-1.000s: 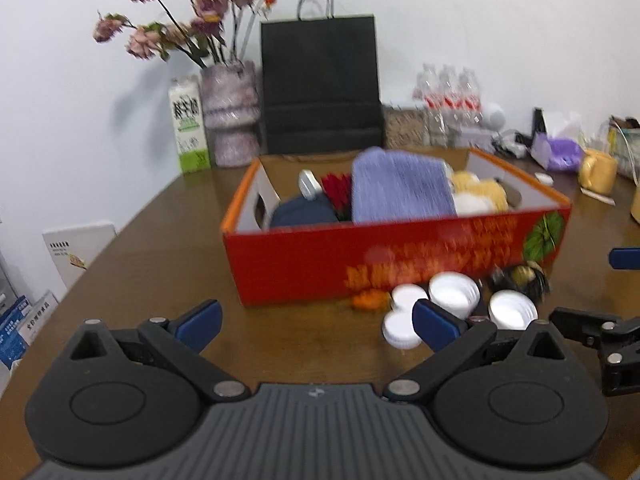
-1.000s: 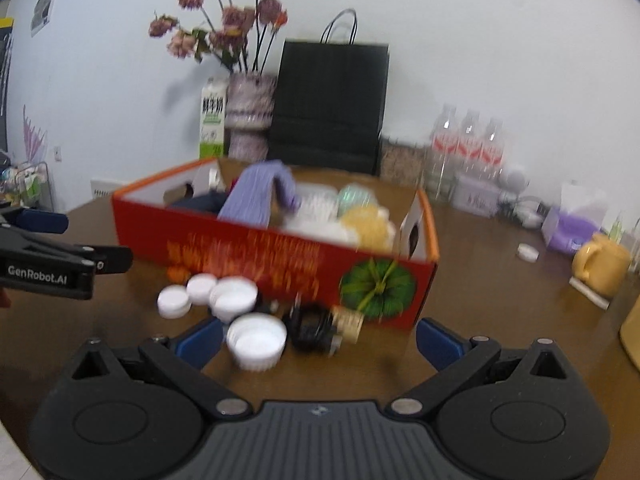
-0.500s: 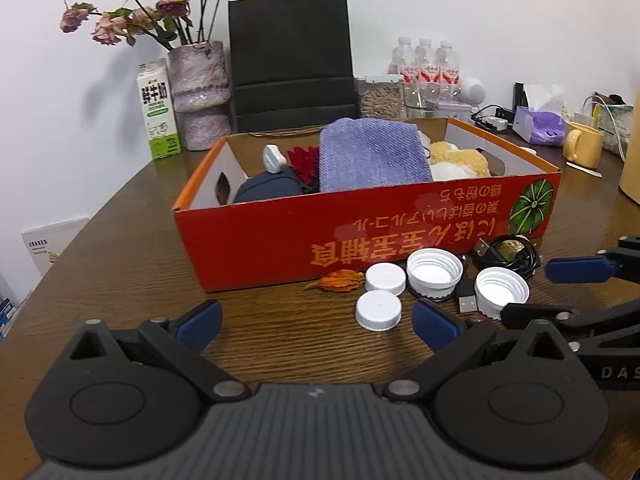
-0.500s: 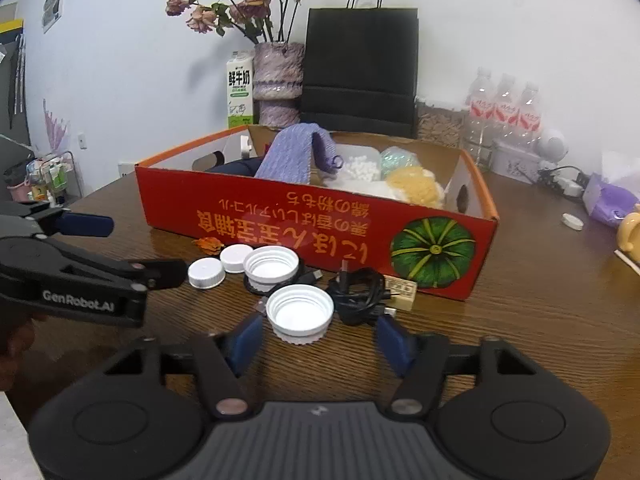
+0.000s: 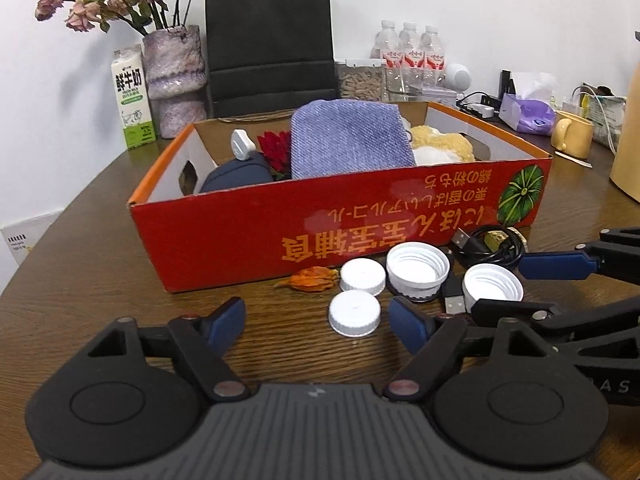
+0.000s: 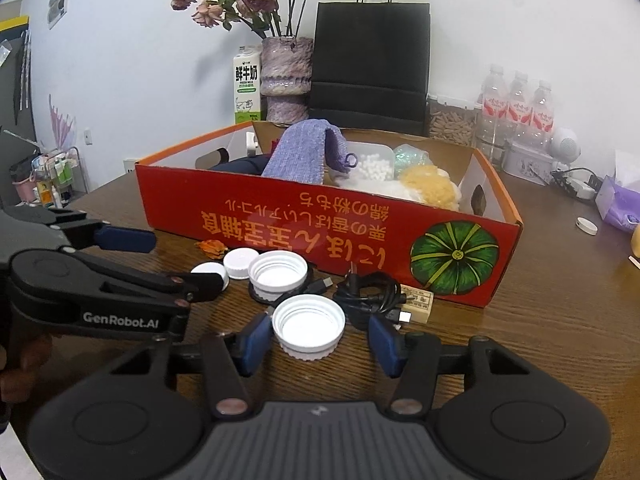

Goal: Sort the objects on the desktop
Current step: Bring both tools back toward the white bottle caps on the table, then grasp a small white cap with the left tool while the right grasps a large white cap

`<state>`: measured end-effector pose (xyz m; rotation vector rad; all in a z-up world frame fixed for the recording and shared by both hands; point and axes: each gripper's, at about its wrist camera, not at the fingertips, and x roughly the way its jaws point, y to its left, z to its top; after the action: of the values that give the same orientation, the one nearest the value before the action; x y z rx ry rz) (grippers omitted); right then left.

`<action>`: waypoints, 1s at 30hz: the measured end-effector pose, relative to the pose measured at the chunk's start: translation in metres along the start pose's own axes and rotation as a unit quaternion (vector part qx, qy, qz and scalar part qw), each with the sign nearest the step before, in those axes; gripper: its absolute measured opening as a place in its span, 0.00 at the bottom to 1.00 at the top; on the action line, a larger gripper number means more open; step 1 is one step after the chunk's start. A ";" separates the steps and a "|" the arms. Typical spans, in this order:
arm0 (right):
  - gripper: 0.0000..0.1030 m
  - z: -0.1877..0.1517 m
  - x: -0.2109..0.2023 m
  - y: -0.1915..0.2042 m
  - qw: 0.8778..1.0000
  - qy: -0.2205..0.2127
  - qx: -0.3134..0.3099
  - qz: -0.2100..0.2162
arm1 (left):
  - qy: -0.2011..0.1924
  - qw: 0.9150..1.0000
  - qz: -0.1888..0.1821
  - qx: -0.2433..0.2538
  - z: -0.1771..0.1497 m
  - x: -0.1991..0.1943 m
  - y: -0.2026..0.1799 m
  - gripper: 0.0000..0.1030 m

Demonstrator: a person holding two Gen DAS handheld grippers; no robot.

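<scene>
Several white bottle caps lie on the wooden table in front of a red cardboard box (image 5: pixel 340 236). My left gripper (image 5: pixel 316 322) is low over the table, its jaws closing. A small flat cap (image 5: pixel 354 314) sits between its fingers, nearer the right one, and neither pad touches it. My right gripper (image 6: pixel 319 342) is also closing, around a wide upturned cap (image 6: pixel 308 326). Its left pad is at the rim, and a gap remains on the right. Beside these lie another small cap (image 5: pixel 362 276), a second wide cap (image 5: pixel 418 270), an orange dried husk (image 5: pixel 310 279) and a coiled black USB cable (image 5: pixel 488 244).
The box holds a purple cloth (image 5: pixel 348 140), a dark pouch and yellow and white fluffy things. Behind it stand a black paper bag (image 5: pixel 272 40), a vase of dried flowers (image 5: pixel 174 80), a milk carton (image 5: pixel 134 100) and water bottles (image 5: pixel 410 56). A yellow mug (image 5: pixel 572 138) stands at the right. A small wooden block (image 6: pixel 418 302) lies by the cable.
Both grippers have come forward and down toward the caps. Both pairs of jaws have narrowed from wide open, the right pair around the upturned cap, the left around the small one.
</scene>
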<state>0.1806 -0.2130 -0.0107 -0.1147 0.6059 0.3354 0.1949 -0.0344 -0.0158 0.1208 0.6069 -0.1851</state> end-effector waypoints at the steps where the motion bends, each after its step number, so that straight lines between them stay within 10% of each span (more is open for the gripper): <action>1: 0.51 0.000 0.000 0.000 1.000 0.000 -0.001 0.001 | 0.001 1.000 -0.003 -0.001 0.000 0.000 0.000 0.74; 12: 0.38 -0.001 0.005 0.004 1.000 0.005 0.000 0.011 | 0.012 0.999 -0.028 -0.010 0.001 0.003 -0.006 0.56; 17: 0.38 -0.001 0.004 0.004 1.000 0.003 0.004 0.014 | 0.010 0.999 -0.040 -0.016 0.003 0.003 -0.005 0.28; 30: 0.38 0.002 -0.011 0.005 1.000 -0.016 0.007 0.017 | -0.002 0.999 -0.030 -0.034 0.003 -0.012 -0.002 0.28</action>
<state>0.1712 -0.2106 -0.0030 -0.0847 0.5784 0.3642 0.1867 -0.0357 -0.0069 0.0360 0.6135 -0.2224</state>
